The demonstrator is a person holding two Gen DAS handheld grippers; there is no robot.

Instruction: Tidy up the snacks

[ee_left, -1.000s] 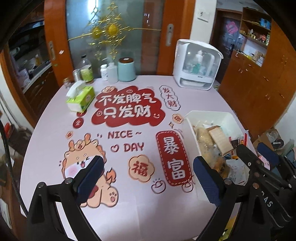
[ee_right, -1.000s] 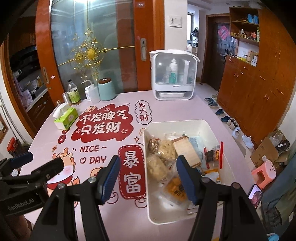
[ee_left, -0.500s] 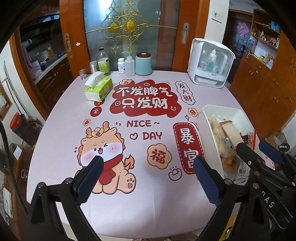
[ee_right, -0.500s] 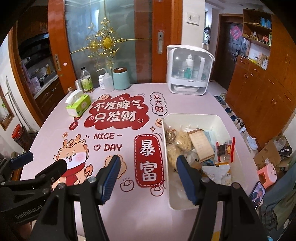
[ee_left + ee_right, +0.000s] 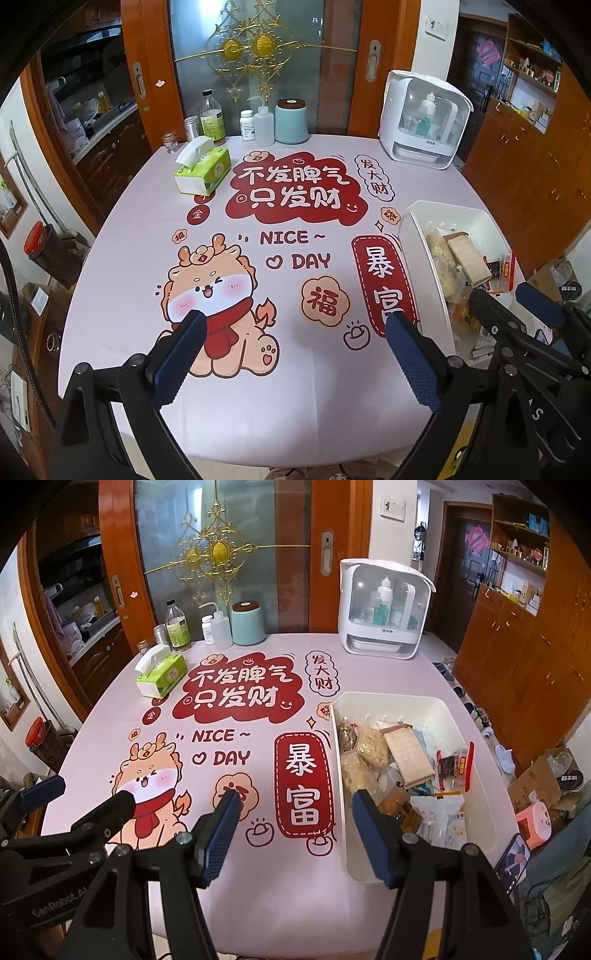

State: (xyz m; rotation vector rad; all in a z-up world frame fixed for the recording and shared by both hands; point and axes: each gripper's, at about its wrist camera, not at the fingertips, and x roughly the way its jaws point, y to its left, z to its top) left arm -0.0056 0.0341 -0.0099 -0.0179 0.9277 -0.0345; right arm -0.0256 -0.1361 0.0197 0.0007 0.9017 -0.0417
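All the snack packets [image 5: 391, 771] sit piled in the white bin [image 5: 480, 797] at the tablecloth's [image 5: 258, 878] right edge, none loose outside, both my tongs, left [image 5: 291, 354] and right [image 5: 291, 834], spread wide and empty, so either sorted or pre-unpack.

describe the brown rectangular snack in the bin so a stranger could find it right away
Start at the white bin on the table's right side. The brown rectangular snack lies on top of the pile, near the far middle. It is the only flat, tan, wafer-like slab; its neighbours are lumpy clear bags.
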